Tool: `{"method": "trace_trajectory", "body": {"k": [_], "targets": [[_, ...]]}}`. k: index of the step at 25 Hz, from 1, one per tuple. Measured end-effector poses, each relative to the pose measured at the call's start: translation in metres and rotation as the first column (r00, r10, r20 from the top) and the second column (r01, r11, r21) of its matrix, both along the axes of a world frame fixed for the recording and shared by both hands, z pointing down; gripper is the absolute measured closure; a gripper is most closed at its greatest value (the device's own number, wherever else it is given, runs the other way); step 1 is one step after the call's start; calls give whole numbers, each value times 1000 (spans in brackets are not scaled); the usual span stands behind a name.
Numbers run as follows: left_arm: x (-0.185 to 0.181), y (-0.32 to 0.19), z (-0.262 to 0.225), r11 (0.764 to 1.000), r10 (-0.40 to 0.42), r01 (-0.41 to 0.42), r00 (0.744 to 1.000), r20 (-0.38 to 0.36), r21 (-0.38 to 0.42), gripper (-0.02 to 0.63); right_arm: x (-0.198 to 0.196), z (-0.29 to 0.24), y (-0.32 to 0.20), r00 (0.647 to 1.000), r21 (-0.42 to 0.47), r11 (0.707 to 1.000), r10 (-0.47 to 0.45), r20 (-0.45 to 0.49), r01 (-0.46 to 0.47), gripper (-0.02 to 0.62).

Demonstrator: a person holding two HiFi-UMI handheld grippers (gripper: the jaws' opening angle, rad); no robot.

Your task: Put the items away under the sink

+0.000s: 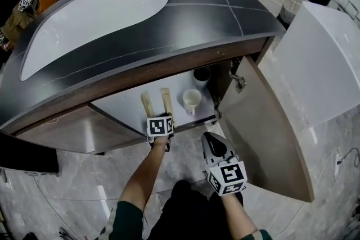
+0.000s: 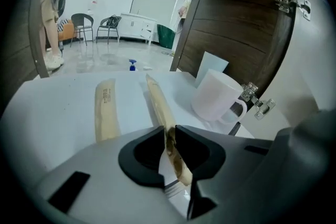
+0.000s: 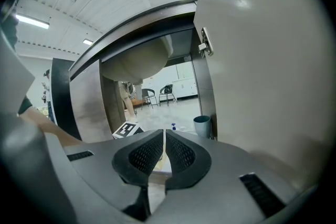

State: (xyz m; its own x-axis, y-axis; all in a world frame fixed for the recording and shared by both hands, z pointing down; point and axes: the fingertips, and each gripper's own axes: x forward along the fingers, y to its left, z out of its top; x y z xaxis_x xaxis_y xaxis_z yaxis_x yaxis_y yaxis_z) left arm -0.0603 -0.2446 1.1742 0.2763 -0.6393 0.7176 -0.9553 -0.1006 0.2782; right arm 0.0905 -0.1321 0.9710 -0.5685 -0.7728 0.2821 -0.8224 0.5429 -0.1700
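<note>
Packet (image 2: pixel 157 99) lies on the shelf (image 2: pixel 58 113), long axis running to 12 o'clock from the left tool (image 2: pixel 167 136) pinching its near end; the right tool (image 3: pixel 164 139), closed and empty, sits at 4 o'clock.

Left sleeve (image 1: pixel 147 104), tan paper, lay flat and free on the cabinet shelf (image 1: pixel 121 104). Right sleeve (image 1: pixel 166 101) lay beside it, near end pinched in the left gripper (image 2: pixel 169 136) (fork tines (image 2: pixel 172 190) showed there). White mug (image 1: pixel 192 100) stood upright to their right, dark cup (image 1: pixel 201 74) behind it.
</note>
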Motion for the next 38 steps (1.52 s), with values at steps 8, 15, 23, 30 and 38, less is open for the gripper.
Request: {"method": "trace_trajectory", "body": {"k": [8, 15, 23, 30, 38], "targets": [[2, 0, -38, 988, 38, -56, 992, 124, 144, 495, 6, -9, 1, 1000, 17, 1000, -1, 5, 1, 551], [27, 33, -103, 931, 137, -182, 978, 158, 317, 595, 2, -19, 11, 1000, 42, 999, 5, -8, -4, 551], [55, 84, -176, 851, 230, -306, 948, 221, 427, 595, -8, -77, 32, 997, 83, 996, -22, 80, 15, 551], [63, 141, -272, 877, 255, -322, 941, 224, 357, 595, -20, -181, 59, 999, -21, 999, -34, 2, 34, 552], [50, 167, -479, 864, 353, -404, 911, 213, 300, 595, -38, -390, 60, 996, -66, 997, -42, -77, 37, 551]]}}
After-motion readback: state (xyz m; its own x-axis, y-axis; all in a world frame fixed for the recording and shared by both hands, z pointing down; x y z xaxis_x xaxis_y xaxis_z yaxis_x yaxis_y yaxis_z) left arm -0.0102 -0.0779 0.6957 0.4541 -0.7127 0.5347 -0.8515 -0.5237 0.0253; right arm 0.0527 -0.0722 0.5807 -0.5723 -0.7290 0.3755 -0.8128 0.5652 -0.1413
